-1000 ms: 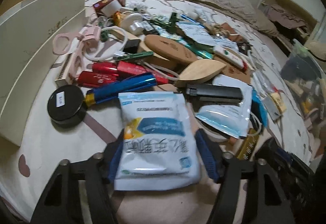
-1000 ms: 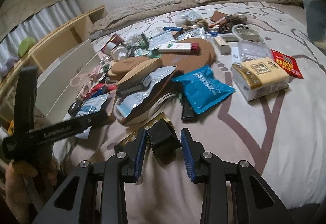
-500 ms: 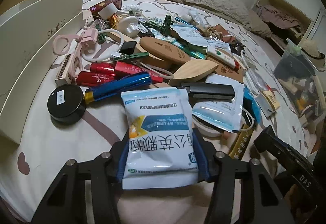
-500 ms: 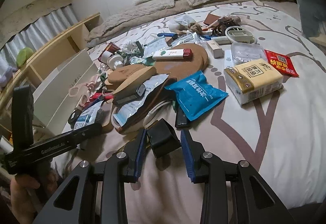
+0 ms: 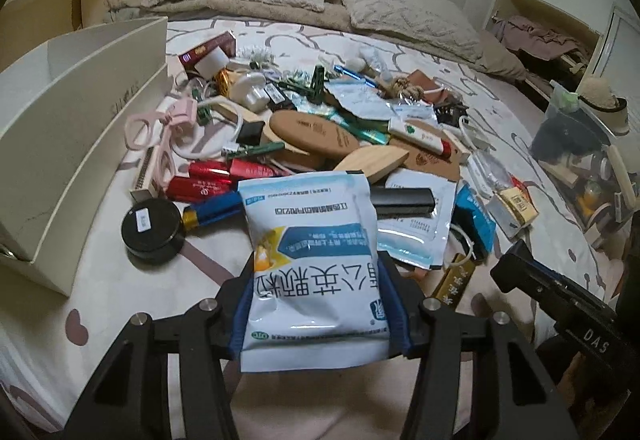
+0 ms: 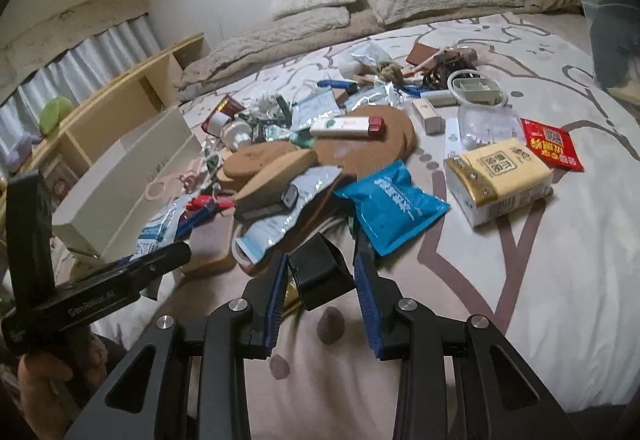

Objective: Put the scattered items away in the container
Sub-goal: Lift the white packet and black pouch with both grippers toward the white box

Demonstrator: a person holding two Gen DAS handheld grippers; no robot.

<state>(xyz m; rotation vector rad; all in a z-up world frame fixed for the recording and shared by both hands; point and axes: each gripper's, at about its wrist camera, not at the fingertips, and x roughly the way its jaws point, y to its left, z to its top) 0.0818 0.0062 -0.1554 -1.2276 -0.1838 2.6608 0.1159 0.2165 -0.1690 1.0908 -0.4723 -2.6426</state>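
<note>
Your left gripper (image 5: 320,304), its jaws just drawn in, pinches a white packet (image 5: 312,264) above the cluttered bed (image 5: 80,280). Your right gripper (image 6: 320,280) clamps a black box (image 6: 320,272).

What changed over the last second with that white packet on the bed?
The left gripper has just closed its jaws onto the white packet and raised it slightly off the bedspread. The right gripper stayed shut on the small black box. The clutter pile is unchanged.
</note>
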